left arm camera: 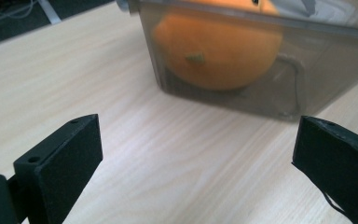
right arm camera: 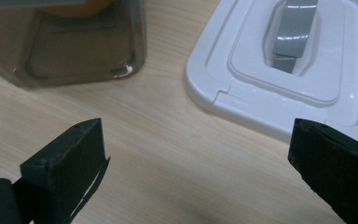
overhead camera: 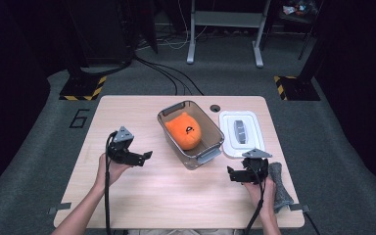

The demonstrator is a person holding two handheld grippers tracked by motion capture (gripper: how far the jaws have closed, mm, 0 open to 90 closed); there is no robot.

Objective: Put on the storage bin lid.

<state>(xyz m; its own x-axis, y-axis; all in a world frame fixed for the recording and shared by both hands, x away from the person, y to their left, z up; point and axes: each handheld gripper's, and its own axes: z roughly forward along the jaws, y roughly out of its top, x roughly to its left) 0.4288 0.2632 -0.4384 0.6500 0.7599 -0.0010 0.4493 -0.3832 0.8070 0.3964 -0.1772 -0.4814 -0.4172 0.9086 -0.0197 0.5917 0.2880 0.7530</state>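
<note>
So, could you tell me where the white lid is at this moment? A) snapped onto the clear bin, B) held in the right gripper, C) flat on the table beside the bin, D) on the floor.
C: the white lid lies flat on the table, just right of the open clear bin holding the orange plush.

Both forearms come in from the near edge of the scene. The left hand (overhead camera: 111, 169) holds the left gripper (overhead camera: 147, 155) on the left side, jaws spread wide apart and gripping nothing. The right hand (overhead camera: 267, 191) holds the right gripper (overhead camera: 231, 175) near right, jaws likewise wide and holding nothing.
</note>
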